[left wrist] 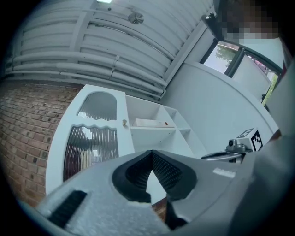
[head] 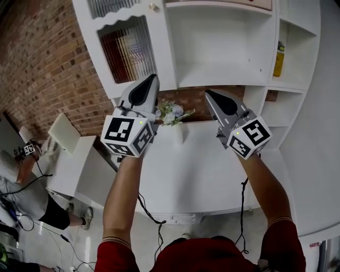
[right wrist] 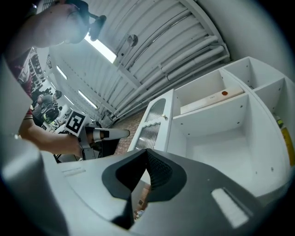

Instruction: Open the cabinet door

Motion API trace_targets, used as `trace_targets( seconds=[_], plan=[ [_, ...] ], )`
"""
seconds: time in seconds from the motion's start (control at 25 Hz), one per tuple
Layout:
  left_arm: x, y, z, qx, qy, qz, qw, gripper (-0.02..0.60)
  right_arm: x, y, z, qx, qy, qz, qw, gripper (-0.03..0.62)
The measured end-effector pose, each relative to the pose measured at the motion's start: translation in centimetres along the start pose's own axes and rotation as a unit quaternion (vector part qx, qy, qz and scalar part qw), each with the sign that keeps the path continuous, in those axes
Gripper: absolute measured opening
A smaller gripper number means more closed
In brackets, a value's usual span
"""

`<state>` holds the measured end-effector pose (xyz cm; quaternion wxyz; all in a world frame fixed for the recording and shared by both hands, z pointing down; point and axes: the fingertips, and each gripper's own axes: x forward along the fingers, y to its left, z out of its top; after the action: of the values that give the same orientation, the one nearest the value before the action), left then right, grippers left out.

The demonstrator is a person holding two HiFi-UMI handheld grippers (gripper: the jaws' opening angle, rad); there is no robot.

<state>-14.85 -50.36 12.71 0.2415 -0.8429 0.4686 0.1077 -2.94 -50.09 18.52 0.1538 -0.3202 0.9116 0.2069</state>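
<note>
Cabinet door (head: 127, 50) of white wood with ribbed glass panes sits at the left of a tall white cabinet, lying flush with the frame, a small round knob (head: 154, 7) on its right edge. Nearest the camera, two bare forearms in red sleeves reach forward over a white tabletop (head: 186, 175). The left gripper (head: 153, 79), grey with a marker cube at its back, has its jaws pressed together with nothing between them, as the left gripper view shows, where the black ribbed pads (left wrist: 162, 171) meet at the tip. The right gripper (head: 209, 93) also has its jaws together and empty. Both point up toward the cabinet, side by side and apart from each other, neither touching the door. Past them, a small bunch of pale flowers (head: 172, 113) stands at the back of the tabletop. To the right of the door are open white shelves (head: 223, 48), with a yellow object (head: 279, 59) on a narrow side shelf. A red brick wall (head: 48, 64) runs behind and to the left.
</note>
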Motion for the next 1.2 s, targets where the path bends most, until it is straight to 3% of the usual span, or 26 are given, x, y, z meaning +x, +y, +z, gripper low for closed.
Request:
trace_targets(
  seconds=[0.16, 0.44, 0.72, 1.2],
  plan=[
    [1.8, 1.9, 1.0, -0.01, -0.009, -0.009, 0.9999, 0.003, 2.6, -1.3, 0.3, 0.014, 0.002, -0.007, 1.0, 0.012],
    [5.5, 4.0, 2.4, 0.018, -0.004, -0.003, 0.9998, 0.003, 5.2, -4.2, 0.5, 0.021, 0.005, -0.001, 1.0, 0.012],
    [9.6, 6.3, 3.9, 0.023, -0.005, 0.036, 0.9991, 0.038, 5.5, -6.7, 1.2, -0.001, 0.005, 0.025, 1.0, 0.012],
    [14.8, 10.3, 6.9, 0.089, 0.002, 0.101, 0.9908, 0.146, 5.8, -8.3, 1.7, -0.019, 0.013, 0.053, 0.998, 0.012]
  ],
)
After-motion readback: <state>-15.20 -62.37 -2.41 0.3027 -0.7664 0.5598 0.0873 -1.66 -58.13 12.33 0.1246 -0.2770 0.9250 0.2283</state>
